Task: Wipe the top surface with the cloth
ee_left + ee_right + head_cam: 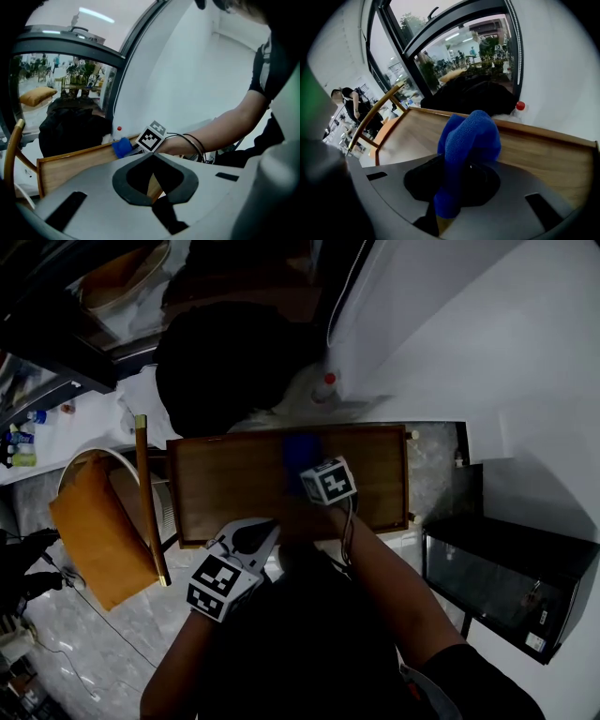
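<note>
From the head view, the right gripper (307, 463) reaches out over the middle of a wooden table (375, 486), and the blue cloth (300, 447) shows only as a blur just ahead of its tip. Bare wood lies to both sides of it. The left gripper (257, 536) sits at the table's near edge, to the left of the right one and behind it. Past the far edge a dark bulky shape (234, 362) and a bottle with a red cap (325, 383) stand against a white wall (469, 334). A chair with an orange cushion (98, 531) crowds the table's left end, and a black box (502, 582) stands off to the right, apart from the table. The person's arms and body hide the near edge between the grippers. In the left gripper view, its jaws are drawn together with nothing gripped, and only a sliver of wood shows through them. Ahead, the right gripper's marker cube (151, 137) sits beside the cloth on the tabletop, and the arm behind it leaves the picture to the right. In the right gripper view, the jaws are clamped on the cloth, which bunches up above them and hides their tips. Open wood runs forward to a raised rim (534, 129), with the chair's back (375, 115) off to the left.
</note>
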`<state>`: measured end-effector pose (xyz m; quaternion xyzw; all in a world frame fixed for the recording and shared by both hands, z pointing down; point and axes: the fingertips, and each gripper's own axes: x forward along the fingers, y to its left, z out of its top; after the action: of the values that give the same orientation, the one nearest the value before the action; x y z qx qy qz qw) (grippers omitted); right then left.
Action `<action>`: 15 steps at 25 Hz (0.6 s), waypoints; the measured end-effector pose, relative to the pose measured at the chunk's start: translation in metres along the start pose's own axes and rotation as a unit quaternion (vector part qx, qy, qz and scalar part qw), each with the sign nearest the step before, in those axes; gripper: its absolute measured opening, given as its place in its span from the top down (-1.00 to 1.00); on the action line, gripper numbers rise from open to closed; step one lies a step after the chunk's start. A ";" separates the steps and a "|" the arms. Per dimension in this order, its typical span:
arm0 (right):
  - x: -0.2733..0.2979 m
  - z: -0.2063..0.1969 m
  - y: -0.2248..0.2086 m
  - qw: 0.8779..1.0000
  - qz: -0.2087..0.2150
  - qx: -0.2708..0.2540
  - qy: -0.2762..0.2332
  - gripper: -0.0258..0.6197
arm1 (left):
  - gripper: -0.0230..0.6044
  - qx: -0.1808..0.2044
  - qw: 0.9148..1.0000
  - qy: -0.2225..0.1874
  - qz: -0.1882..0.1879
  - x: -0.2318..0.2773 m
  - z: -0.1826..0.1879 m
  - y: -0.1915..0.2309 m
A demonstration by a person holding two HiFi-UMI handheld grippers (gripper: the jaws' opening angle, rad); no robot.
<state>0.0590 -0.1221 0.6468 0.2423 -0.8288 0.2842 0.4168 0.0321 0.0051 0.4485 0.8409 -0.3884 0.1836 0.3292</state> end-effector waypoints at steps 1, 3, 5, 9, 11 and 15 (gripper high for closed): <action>-0.002 -0.003 -0.005 1.000 -0.002 0.003 0.000 0.67 | 0.91 0.002 1.000 0.001 -0.002 0.004 0.001 -0.003; -0.008 -0.005 -0.012 1.000 -0.004 0.007 -0.003 0.67 | 0.91 0.005 1.000 0.003 -0.007 0.011 0.003 -0.007; -0.013 -0.006 -0.019 1.000 -0.006 0.012 -0.007 0.67 | 0.91 0.008 1.000 0.005 -0.011 0.017 0.005 -0.011; -0.024 -0.014 -0.037 1.000 -0.015 0.022 -0.009 0.67 | 0.91 0.014 1.000 0.009 -0.018 0.028 0.008 -0.020; -0.029 -0.015 -0.044 0.999 -0.016 0.026 -0.014 0.67 | 0.91 0.016 1.000 0.011 -0.021 0.033 0.009 -0.024; -0.032 -0.027 -0.063 0.999 -0.021 0.036 -0.016 0.67 | 0.91 0.020 0.999 0.015 -0.028 0.043 0.011 -0.030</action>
<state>0.1309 -0.1441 0.6503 0.2793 -0.8193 0.3012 0.4000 0.0833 -0.0111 0.4525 0.8551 -0.3560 0.1944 0.3229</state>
